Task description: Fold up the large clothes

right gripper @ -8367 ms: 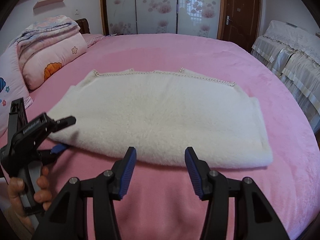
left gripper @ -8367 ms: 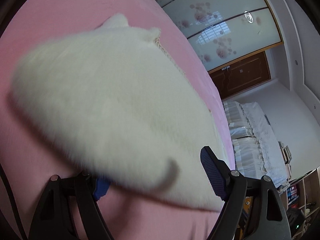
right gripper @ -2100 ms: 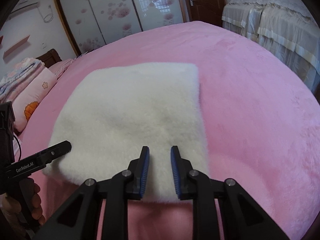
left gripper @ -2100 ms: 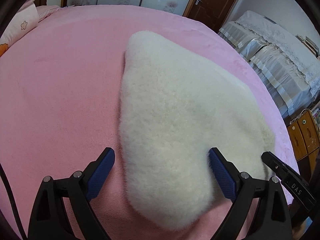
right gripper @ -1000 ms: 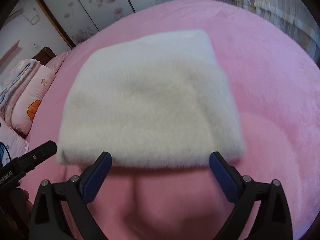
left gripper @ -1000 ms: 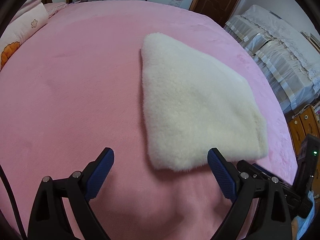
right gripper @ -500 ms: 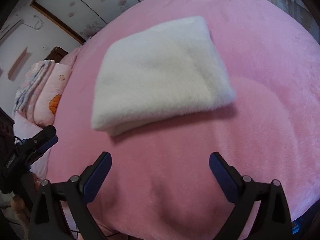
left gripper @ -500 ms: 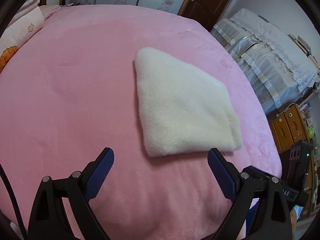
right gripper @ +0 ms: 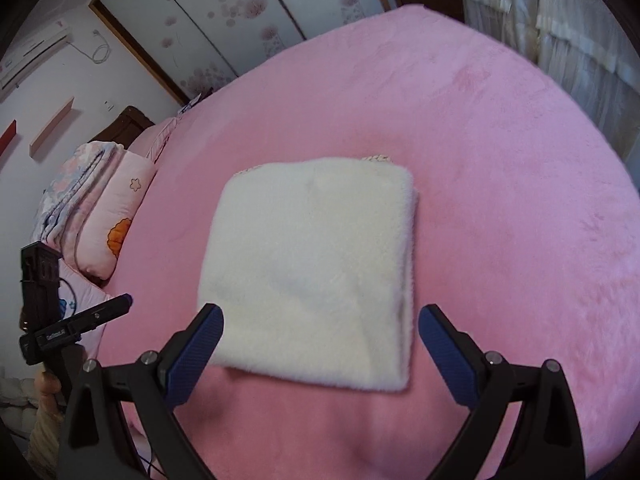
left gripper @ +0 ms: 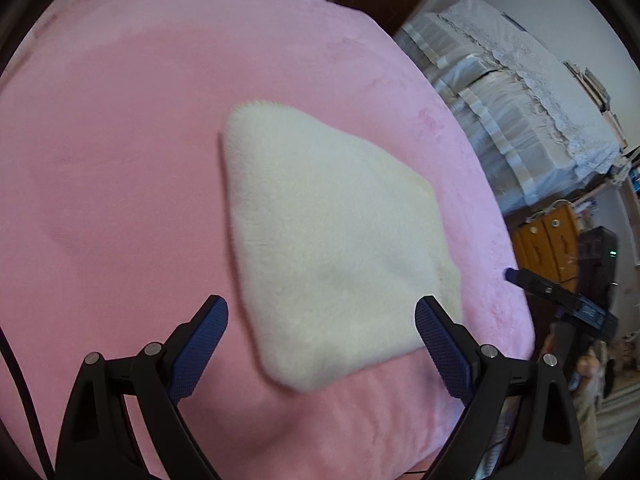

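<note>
Your left hand-held gripper (left gripper: 320, 334) hangs above the near part of the pink plush bed (left gripper: 112, 152) with its blue-padded fingers (left gripper: 200, 344) spread wide and nothing between them. The folded cream-white fleecy garment (left gripper: 332, 240) lies flat on the bed straight ahead of it and a little to its right; from this side you see it corner-on, with the near corner reaching in between the fingertips and just beyond them. The gripper is clear of the cloth, not touching it.

From the right wrist view the same garment (right gripper: 316, 268) reads as a neat, thick rectangle, its long axis running away from you and its near short edge lying square across the gap of your right hand-held gripper (right gripper: 320, 338). That gripper is also spread wide and empty, hovering just short of the near edge. A strip of crocheted trim peeks out at the far edge.

Judging by the compact shape, the folding looks close to done or done. If another fold is wanted, the right gripper is the better placed: it faces the short edge squarely, so it could take that edge and carry it toward the far one. The left gripper, meeting the cloth at a corner, would need to turn first.
</note>
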Available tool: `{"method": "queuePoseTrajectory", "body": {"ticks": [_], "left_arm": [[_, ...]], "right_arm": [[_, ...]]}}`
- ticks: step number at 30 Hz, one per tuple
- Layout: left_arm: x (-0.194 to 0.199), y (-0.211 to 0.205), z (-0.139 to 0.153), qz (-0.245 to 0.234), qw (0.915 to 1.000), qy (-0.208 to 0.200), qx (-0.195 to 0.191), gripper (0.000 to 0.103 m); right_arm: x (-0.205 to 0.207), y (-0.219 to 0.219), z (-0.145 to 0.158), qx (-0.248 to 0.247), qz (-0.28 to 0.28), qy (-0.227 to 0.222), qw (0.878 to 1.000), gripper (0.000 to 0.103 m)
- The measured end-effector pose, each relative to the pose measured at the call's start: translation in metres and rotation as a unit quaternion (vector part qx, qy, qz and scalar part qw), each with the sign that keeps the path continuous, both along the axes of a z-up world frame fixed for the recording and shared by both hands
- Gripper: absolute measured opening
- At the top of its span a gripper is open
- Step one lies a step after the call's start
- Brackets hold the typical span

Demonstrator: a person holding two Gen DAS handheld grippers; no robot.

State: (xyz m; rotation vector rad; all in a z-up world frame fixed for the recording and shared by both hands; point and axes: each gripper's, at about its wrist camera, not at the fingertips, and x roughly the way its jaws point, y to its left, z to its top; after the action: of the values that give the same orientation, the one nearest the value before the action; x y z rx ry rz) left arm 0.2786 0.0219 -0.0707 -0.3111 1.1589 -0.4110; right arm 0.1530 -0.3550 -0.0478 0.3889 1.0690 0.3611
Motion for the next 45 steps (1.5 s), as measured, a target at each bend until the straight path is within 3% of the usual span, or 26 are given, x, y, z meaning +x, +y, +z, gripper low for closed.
{"method": "queuePoseTrajectory", "body": {"ticks": [4, 11, 19, 28, 32, 37, 41, 43, 45], "left_arm": [[0.031, -0.013, -0.045, -0.006, 0.9985, 0.048, -0.026, 0.094], [0.056, -0.016, -0.097, 0.002, 0.9956, 0.085, -0.039, 0.095], [0.065, -0.014, -0.133, -0.001, 0.9924, 0.101, -0.070, 0.100], [0.079, -0.014, -0.163, 0.000, 0.9855, 0.130, -0.109, 0.103], [0.081, -0.018, -0.163, 0.003, 0.9861, 0.128, -0.106, 0.103], [0.075, -0.023, -0.148, 0.035, 0.9908, 0.103, -0.081, 0.101], [0.067, -0.034, -0.124, 0.032, 0.9968, 0.072, -0.018, 0.084], [0.064, -0.038, -0.111, 0.026, 0.9977, 0.062, -0.007, 0.078], [0.060, -0.038, -0.098, 0.020, 0.9984, 0.053, -0.003, 0.076]], "right_arm": [[0.033, -0.006, -0.038, 0.027, 0.025, 0.042, 0.998, 0.098], [0.077, -0.017, -0.110, 0.082, 0.027, 0.113, 0.990, 0.098], [0.101, -0.013, -0.153, 0.168, 0.061, 0.136, 0.974, 0.099], [0.118, 0.019, -0.158, 0.177, 0.110, 0.103, 0.972, 0.099], [0.116, 0.019, -0.157, 0.185, 0.110, 0.088, 0.973, 0.097], [0.113, 0.024, -0.147, 0.184, 0.103, 0.073, 0.975, 0.082], [0.103, 0.028, -0.125, 0.155, 0.104, 0.055, 0.981, 0.067], [0.098, 0.032, -0.115, 0.141, 0.100, 0.048, 0.984, 0.054], [0.093, 0.035, -0.102, 0.134, 0.091, 0.041, 0.986, 0.049]]}}
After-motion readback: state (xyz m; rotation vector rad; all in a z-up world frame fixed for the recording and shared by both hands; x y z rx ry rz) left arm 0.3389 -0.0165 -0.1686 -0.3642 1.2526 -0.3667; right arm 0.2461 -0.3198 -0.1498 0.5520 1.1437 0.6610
